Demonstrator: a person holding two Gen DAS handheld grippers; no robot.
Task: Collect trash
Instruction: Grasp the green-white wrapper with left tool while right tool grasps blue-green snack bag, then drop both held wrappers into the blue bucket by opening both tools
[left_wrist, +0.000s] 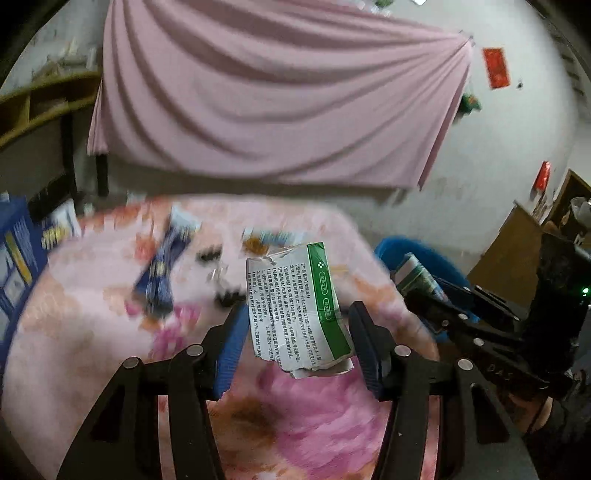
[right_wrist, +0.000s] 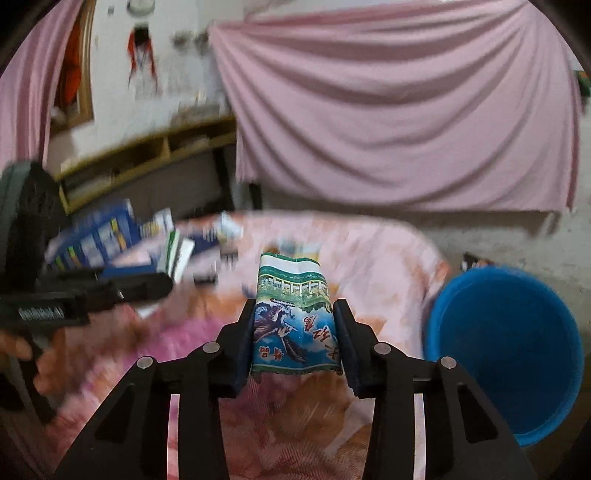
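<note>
A torn white-and-green cardboard box (left_wrist: 299, 306) is clamped between the left gripper (left_wrist: 297, 328)'s half-closed fingers, above the pink floral blanket (left_wrist: 295, 417). The right gripper (right_wrist: 295, 332) pinches a crumpled blue-green printed packet (right_wrist: 295, 317), near the round blue plastic bucket (right_wrist: 506, 347).

Green-and-white torn carton (left_wrist: 295, 306); blue-green illustrated wrapper (right_wrist: 295, 325); pink floral tablecloth (right_wrist: 369, 251); blue bucket (right_wrist: 509, 350); pink curtain (left_wrist: 277, 92).
</note>
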